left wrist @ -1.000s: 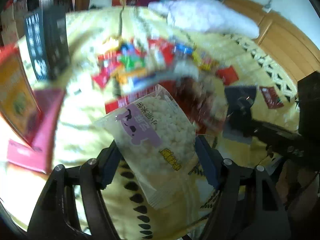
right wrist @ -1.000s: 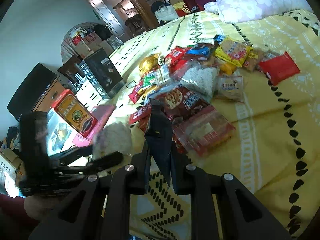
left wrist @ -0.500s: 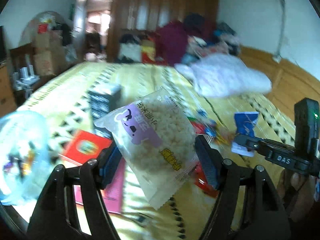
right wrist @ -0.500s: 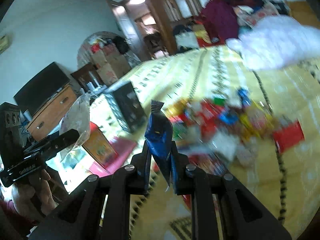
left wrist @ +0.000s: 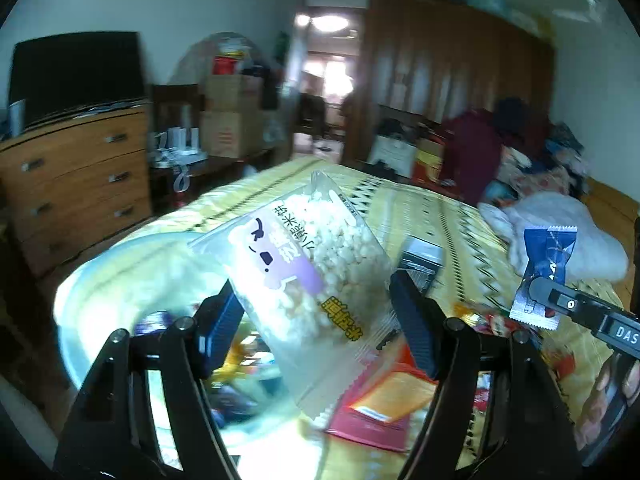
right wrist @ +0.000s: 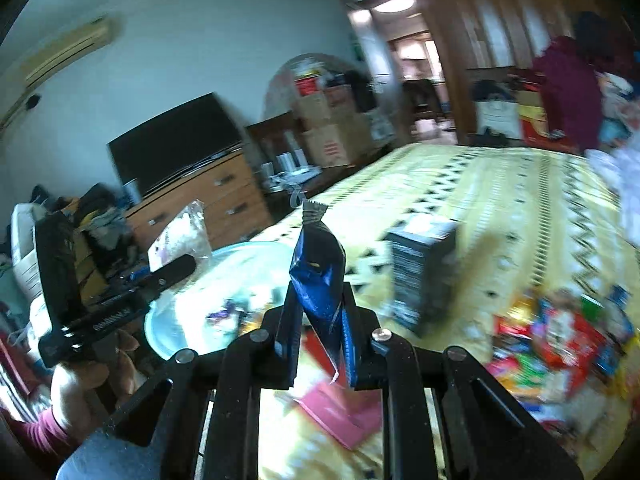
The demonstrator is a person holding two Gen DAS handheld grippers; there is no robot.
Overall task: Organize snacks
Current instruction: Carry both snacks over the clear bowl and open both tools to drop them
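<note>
Fingers of the left gripper clamp a clear rice-puff packet by its edges; it stands tilted between the pads, above a pale bowl lying just below and to the left. Light, crinkly and easily crushed, I judge it best gripped at the sealed margins. Off to the right hangs a blue candy wrapper. From the right wrist view, the right gripper pinches that wrapper tight at its lower half: slippery film, almost weightless, with the bowl ahead and left of its tips
</note>
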